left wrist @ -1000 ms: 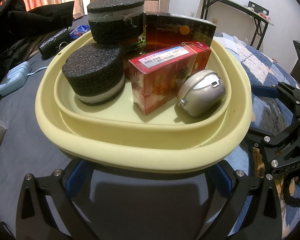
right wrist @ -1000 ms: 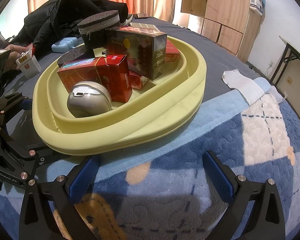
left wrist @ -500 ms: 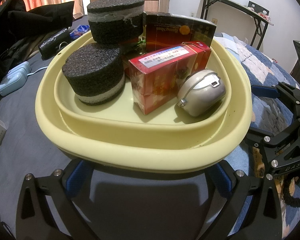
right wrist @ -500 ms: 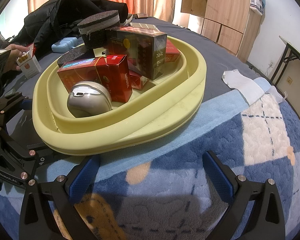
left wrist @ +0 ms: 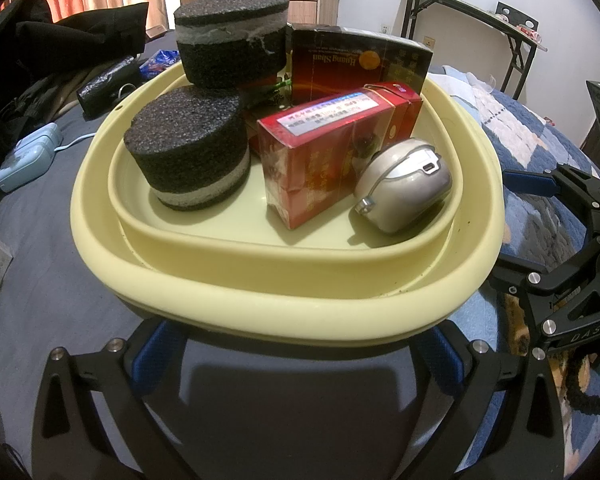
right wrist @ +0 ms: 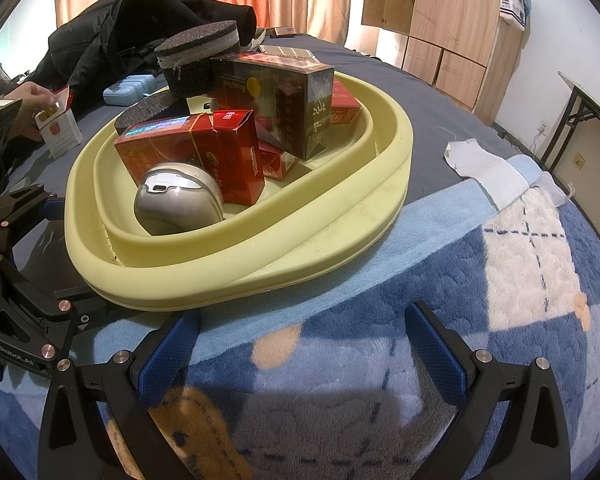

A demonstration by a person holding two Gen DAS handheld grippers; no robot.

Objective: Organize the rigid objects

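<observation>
Left gripper (left wrist: 296, 354): jaws wide open, holding nothing, just in front of the yellow basin (left wrist: 260, 312). Right gripper (right wrist: 300, 344): jaws wide open, empty, above the blue blanket (right wrist: 440, 280). The basin rests on the bed and contains two black foam discs (left wrist: 188, 156), red boxes (left wrist: 324, 160), a dark box (left wrist: 356, 64) and a silver device (left wrist: 404, 184).
</observation>
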